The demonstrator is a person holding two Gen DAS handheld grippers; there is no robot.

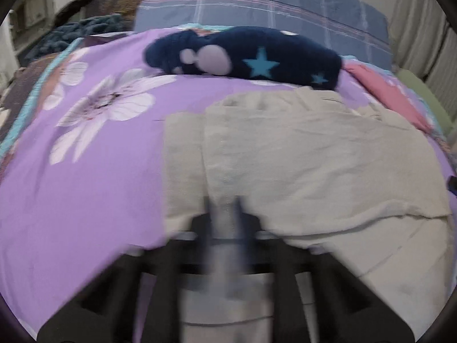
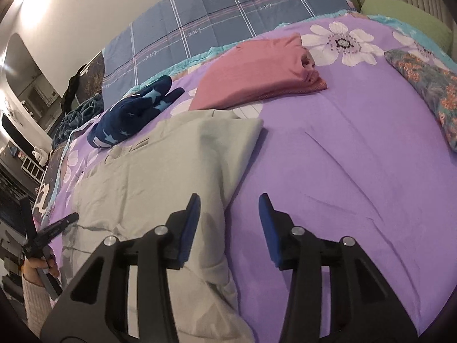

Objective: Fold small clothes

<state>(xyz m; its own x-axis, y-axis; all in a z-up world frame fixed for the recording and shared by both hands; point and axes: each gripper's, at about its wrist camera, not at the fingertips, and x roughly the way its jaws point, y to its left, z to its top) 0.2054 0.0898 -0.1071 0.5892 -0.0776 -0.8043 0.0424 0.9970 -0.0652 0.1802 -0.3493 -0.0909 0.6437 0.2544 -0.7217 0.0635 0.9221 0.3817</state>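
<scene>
Pinching too little of the pale grey cotton garment (image 1: 285, 154) risks slippage: the left gripper (image 1: 224, 200), blurred, seems clenched at its near edge. The right gripper (image 2: 228, 200) hovers released, grasping nothing.

The word "love" is printed in small white script, repeated along the pale stripes of the blue checked quilt (image 2: 228, 14). No other writing can be read.

Beige garment (image 2: 148, 171) (creased, partly folded) flat on bedspread (image 2: 342, 171)
</scene>
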